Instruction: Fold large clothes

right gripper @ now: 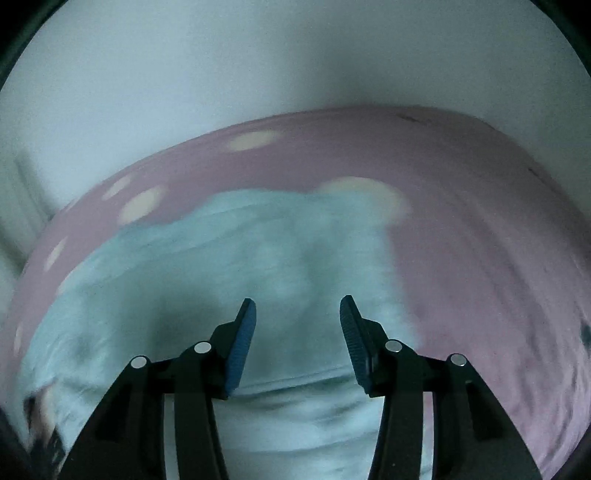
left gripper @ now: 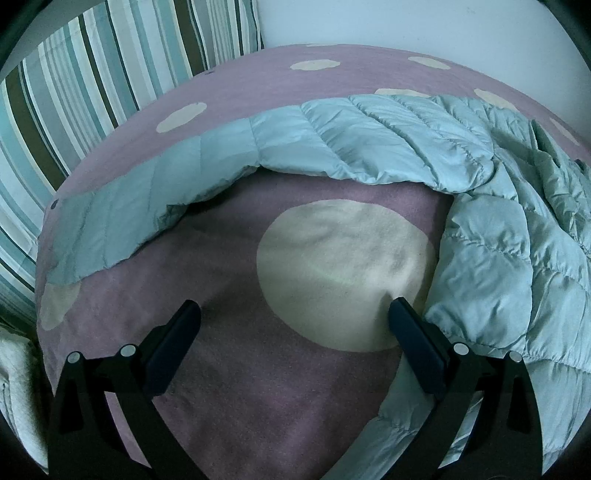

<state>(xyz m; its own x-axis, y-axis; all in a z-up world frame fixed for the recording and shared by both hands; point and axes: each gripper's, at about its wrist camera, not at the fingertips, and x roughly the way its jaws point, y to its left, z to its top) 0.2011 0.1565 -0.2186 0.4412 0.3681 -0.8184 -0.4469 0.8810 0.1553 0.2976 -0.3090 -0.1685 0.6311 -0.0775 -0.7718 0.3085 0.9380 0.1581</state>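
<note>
A pale blue quilted jacket (left gripper: 498, 229) lies on a pink bed cover with cream dots (left gripper: 221, 369). One sleeve (left gripper: 122, 221) stretches out flat to the left. My left gripper (left gripper: 293, 310) stands wide open above a big cream dot (left gripper: 343, 273), with nothing between its fingers; the right finger (left gripper: 413, 339) sits beside the jacket's edge. In the right wrist view the picture is blurred by motion. My right gripper (right gripper: 297, 306) hangs open over the jacket's body (right gripper: 229, 266), and no cloth is between its pads.
A striped pillow (left gripper: 74, 110) leans at the bed's left end against a pale wall (left gripper: 406, 22). A white textured cloth (left gripper: 14, 387) shows at the lower left. To the jacket's right lies bare pink cover (right gripper: 498, 258), with the wall (right gripper: 258, 66) behind the bed.
</note>
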